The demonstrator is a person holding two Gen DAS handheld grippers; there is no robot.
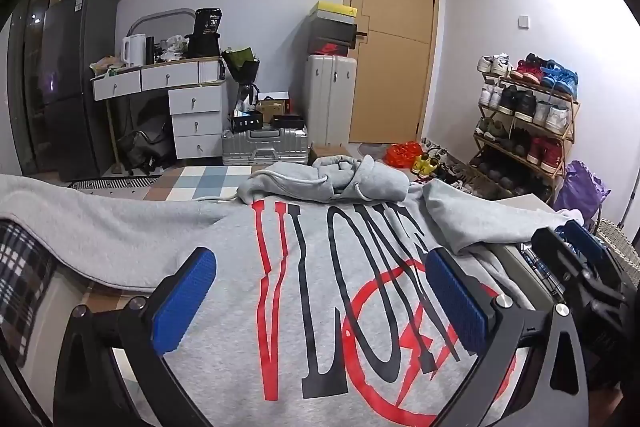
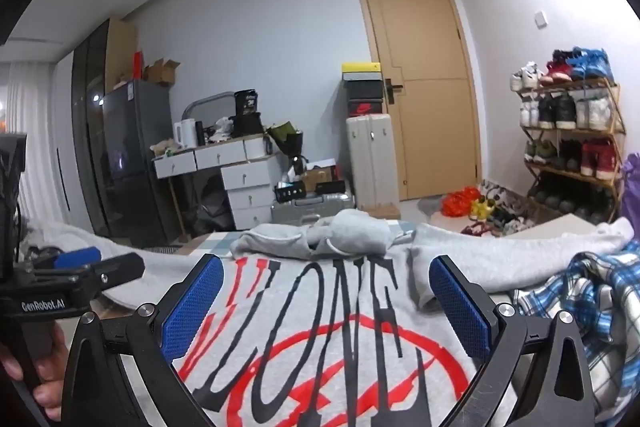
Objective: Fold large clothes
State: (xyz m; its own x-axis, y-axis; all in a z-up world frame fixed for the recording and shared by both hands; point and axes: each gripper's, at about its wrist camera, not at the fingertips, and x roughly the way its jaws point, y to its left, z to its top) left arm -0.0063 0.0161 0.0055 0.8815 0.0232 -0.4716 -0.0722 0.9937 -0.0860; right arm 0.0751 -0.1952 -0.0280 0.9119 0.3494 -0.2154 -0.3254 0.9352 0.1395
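Fleece, by the look: grey hooded sweatshirt with red-and-black lettering (image 1: 344,307) lies spread flat on the counter, hood bunched at the far edge, sleeves out to both sides; probably soft, limp, fairly heavy (will sag if lifted by one corner); best pinched at hem corners or shoulder seams. Left hand-held gripper (image 1: 320,307) and right hand-held gripper (image 2: 326,307) both gape wide above the chest print, holding nothing.

I see tan door (image 1: 394,31) in pale wall; left of door, stacked shoeboxes (image 1: 332,27), white drawer desk (image 1: 172,95), dark fridge (image 1: 76,79); right of door, shoe rack (image 1: 528,123).
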